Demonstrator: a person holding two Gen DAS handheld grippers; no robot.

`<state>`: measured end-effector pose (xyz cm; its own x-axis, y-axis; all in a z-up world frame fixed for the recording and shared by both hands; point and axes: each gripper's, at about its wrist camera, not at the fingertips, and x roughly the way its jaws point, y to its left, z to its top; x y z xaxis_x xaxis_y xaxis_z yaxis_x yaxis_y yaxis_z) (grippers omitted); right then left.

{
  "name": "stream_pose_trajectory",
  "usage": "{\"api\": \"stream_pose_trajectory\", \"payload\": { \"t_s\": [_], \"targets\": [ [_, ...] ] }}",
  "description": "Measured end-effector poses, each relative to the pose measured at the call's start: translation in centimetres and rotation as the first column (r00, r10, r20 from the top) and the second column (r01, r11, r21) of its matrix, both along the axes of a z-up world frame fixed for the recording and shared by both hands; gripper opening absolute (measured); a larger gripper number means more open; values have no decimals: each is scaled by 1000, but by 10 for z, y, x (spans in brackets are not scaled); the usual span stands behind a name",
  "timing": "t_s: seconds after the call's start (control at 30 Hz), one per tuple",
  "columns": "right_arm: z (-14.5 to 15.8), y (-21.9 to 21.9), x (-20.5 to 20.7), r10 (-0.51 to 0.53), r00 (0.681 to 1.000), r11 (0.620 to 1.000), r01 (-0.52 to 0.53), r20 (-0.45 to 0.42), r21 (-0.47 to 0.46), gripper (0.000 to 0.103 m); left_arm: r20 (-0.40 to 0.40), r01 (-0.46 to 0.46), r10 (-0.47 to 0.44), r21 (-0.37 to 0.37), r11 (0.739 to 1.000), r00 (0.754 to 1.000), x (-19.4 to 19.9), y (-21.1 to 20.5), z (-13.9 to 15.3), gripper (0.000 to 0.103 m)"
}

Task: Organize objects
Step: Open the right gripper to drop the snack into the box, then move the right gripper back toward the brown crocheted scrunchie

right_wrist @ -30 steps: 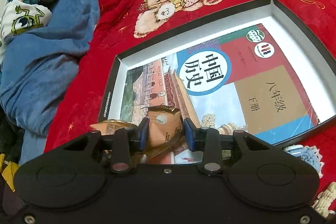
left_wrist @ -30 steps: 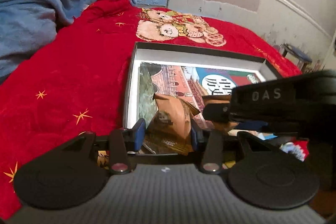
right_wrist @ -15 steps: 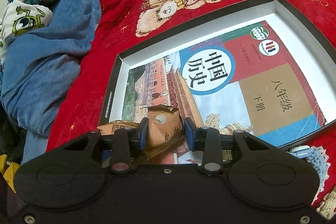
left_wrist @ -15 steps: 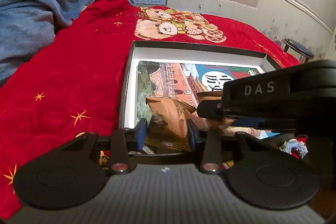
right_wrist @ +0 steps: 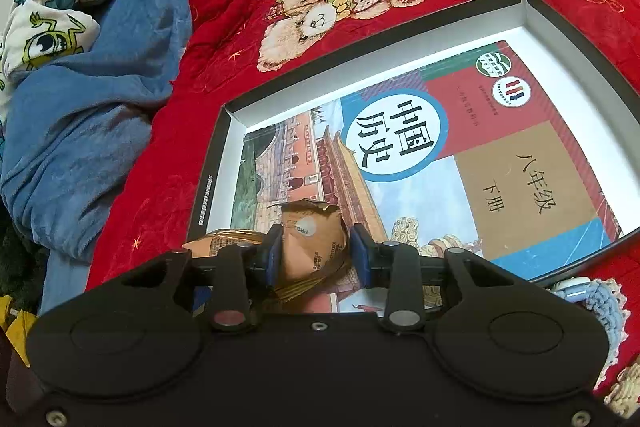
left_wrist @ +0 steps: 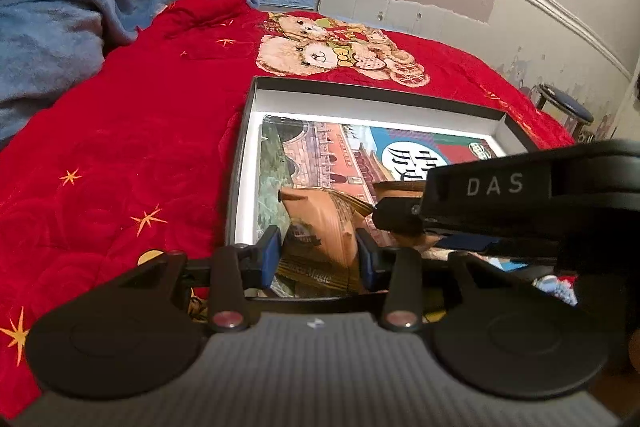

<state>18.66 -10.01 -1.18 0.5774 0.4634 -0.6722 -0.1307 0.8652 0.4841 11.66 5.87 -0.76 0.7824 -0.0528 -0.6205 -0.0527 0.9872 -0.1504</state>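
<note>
A shallow box (right_wrist: 532,3) with black outer walls and a white inside lay on a red quilt (left_wrist: 120,167) printed with teddy bears and gold stars. A textbook (right_wrist: 460,155) lay flat in the box; its cover read "中国历史" in a white circle, with "八年级" and "下册" on a tan panel. A blue blanket (right_wrist: 100,107) was bunched at the quilt's far left.

Two brown snack packets were over the near left corner of the box. The left gripper (left_wrist: 318,253) had one packet (left_wrist: 324,227) between its blue pads; its jaws had just been opening, a gap showed at the left pad, and the word "Magic" could be read low on the wrapper. The right gripper (right_wrist: 312,253) was closed on the other packet (right_wrist: 310,239), which carried a round white sticker starting "PRO". In the left wrist view the right gripper's body bore the letters "DAS". The first packet (right_wrist: 224,239) showed just left of the right gripper
</note>
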Motion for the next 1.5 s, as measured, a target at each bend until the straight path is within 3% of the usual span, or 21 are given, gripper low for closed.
{"api": "stream_pose_trajectory", "payload": {
  "t_s": [0.03, 0.2, 0.33, 0.47, 0.7, 0.9, 1.13, 1.27, 1.4, 1.5],
  "targets": [
    [0, 0, 0, -1, 1000, 1000, 1, 0, 0, 35, 0, 5, -5, -7, 1000, 1000, 0, 1, 1, 59],
    [0, 0, -1, 0, 1000, 1000, 0, 1, -11, 35, -8, 18, -18, -5, 1000, 1000, -1, 1, 5, 60],
    [2, 0, -3, -2, 1000, 1000, 2, 1, -11, 35, -14, 56, -56, -28, 998, 998, -3, 3, 11, 69],
    [5, -3, -6, -5, 1000, 1000, 5, 1, 12, 35, 6, 74, -74, 16, 997, 997, -7, 0, 14, 73],
    [17, -10, -15, 4, 999, 999, -6, 37, 42, 38, 38, 98, -99, 22, 995, 994, -17, 6, 31, 79],
    [65, -14, -31, 23, 993, 999, -28, 112, 39, 45, 102, 70, -77, 76, 995, 992, -38, 13, 68, 79],
    [154, -26, -71, 56, 960, 998, -60, 273, 4, 55, 264, 73, -97, 100, 992, 960, -77, 10, 130, 85],
    [203, -38, -102, 49, 927, 997, -24, 372, -72, 74, 307, 83, -105, 83, 993, 946, -91, 4, 155, 86],
    [232, -60, -136, 6, 893, 992, 51, 449, -116, 76, 347, 121, -161, 135, 984, 924, -109, -14, 173, 87],
    [237, -85, -161, -60, 879, 989, 116, 474, -90, 79, 371, 144, -190, 147, 979, 909, -123, -29, 182, 88]
  ]
}}
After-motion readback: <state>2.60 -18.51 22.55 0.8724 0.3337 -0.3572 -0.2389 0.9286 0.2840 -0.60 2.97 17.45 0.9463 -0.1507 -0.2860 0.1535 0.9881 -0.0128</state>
